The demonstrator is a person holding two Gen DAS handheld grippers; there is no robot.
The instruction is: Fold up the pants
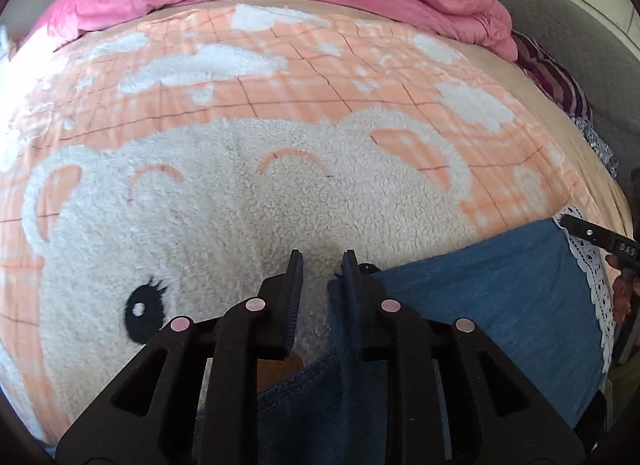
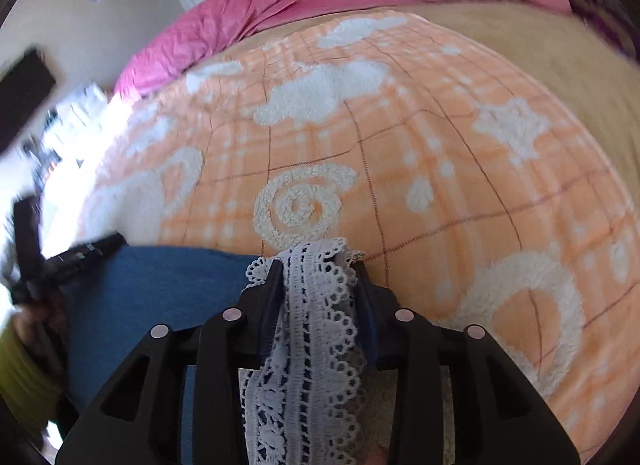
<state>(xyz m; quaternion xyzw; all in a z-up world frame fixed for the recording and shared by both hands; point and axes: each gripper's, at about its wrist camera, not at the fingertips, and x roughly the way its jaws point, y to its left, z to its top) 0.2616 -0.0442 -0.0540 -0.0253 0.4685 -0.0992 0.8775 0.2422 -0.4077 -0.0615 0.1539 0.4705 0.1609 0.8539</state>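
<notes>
Pants [image 1: 500, 293] are lying mostly unfolded on the bed [image 1: 280, 193], right hand-held gripper [image 2: 320, 265] clasping their lace hem [image 2: 316, 305], left hand-held gripper [image 1: 322, 259] parted beside denim.

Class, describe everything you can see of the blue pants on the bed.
The pants are blue denim with a white lace trim along the hem. They lie on a fleecy peach-and-white blanket. The right gripper has the lace bunched between its fingers. In the left gripper, a denim edge drapes over one finger; its jaws stand slightly apart.
</notes>
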